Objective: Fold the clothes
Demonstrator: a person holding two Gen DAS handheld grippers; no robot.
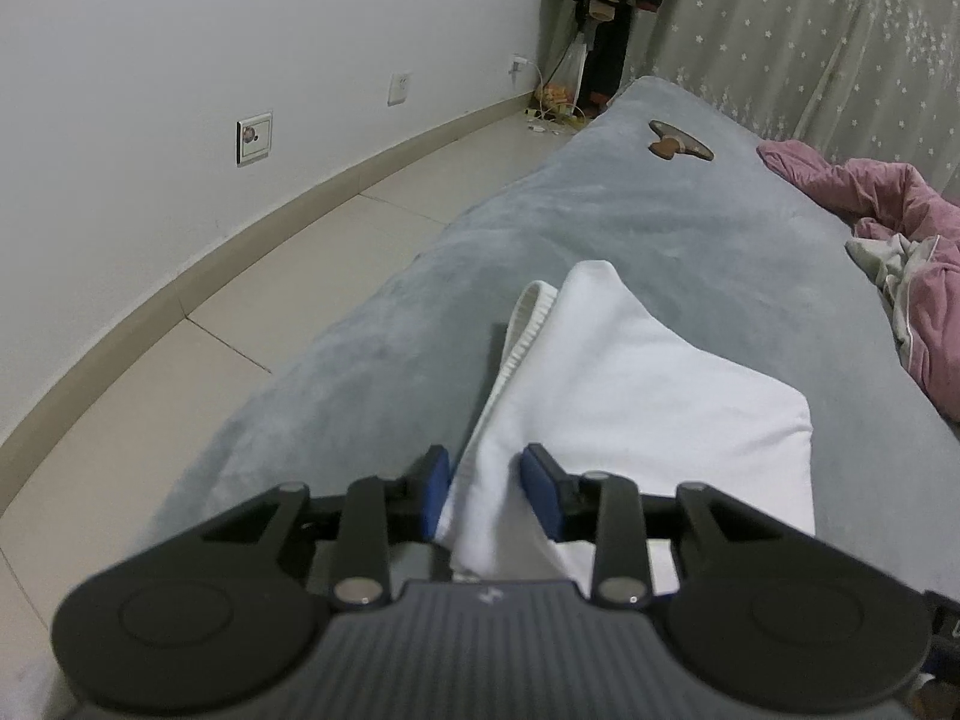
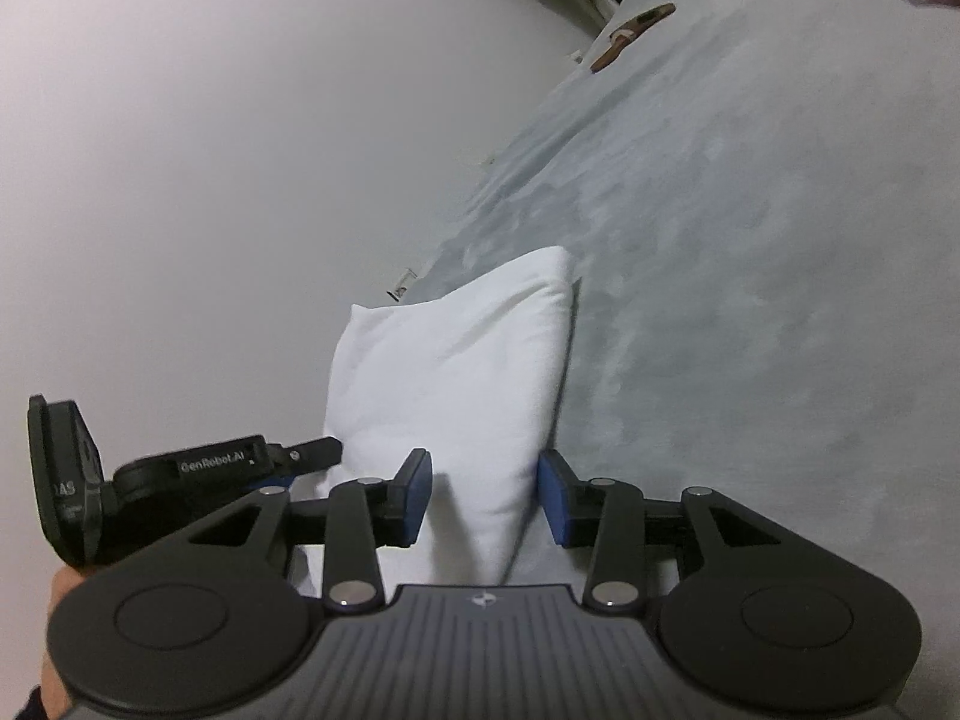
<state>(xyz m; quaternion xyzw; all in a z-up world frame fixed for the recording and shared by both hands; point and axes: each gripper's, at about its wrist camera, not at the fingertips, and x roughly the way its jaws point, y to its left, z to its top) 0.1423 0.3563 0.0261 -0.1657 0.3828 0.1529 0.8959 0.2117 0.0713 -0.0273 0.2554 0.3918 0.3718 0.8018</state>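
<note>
White shirt (image 1: 630,396) stretches toward 12 o'clock from left gripper (image 1: 486,492), pinched there. Right gripper (image 2: 485,495) apart around near edge, not squeezing.

The pink blanket (image 1: 888,252) was cut off at the side, and the dark clothes (image 1: 612,6) ran off the top.

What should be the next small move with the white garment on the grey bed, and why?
Probably draw the right gripper back off the white garment: its jaws stand apart with a gap on both sides of the cloth, while the left gripper pinches a bunched fold and the garment lies folded on the grey blanket.
</note>
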